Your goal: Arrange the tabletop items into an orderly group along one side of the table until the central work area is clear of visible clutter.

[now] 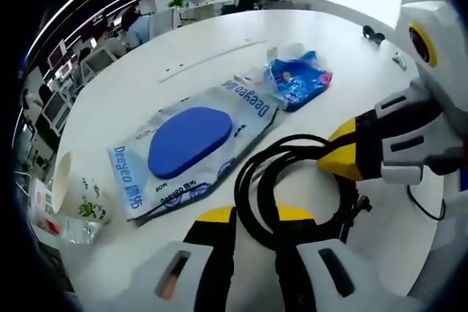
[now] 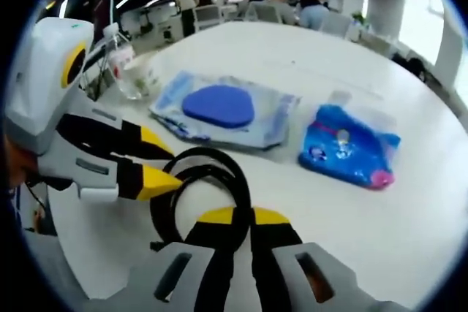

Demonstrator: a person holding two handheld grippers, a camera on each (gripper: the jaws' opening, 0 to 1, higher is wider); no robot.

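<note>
My left hand-held gripper (image 1: 252, 217) and right hand-held gripper (image 2: 243, 218) both clamped on the coiled black cable (image 1: 292, 180), white surface (image 1: 183, 49) beneath

- I count one coiled black cable (image 1: 292, 195), low centre.
- One clear packet with a blue pad (image 1: 191, 147).
- One small blue pouch (image 1: 298, 82).
- One paper cup (image 1: 77, 189), lower left.

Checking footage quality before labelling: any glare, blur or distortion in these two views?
Left gripper view: windows blown out at top, the round white table bows from fisheye, the blue-printed clear plastic pouch stays readable. Right gripper view: ceiling strip lights glare, the coiled black cable is sharp, the small crumpled blue packet slightly soft.
</note>
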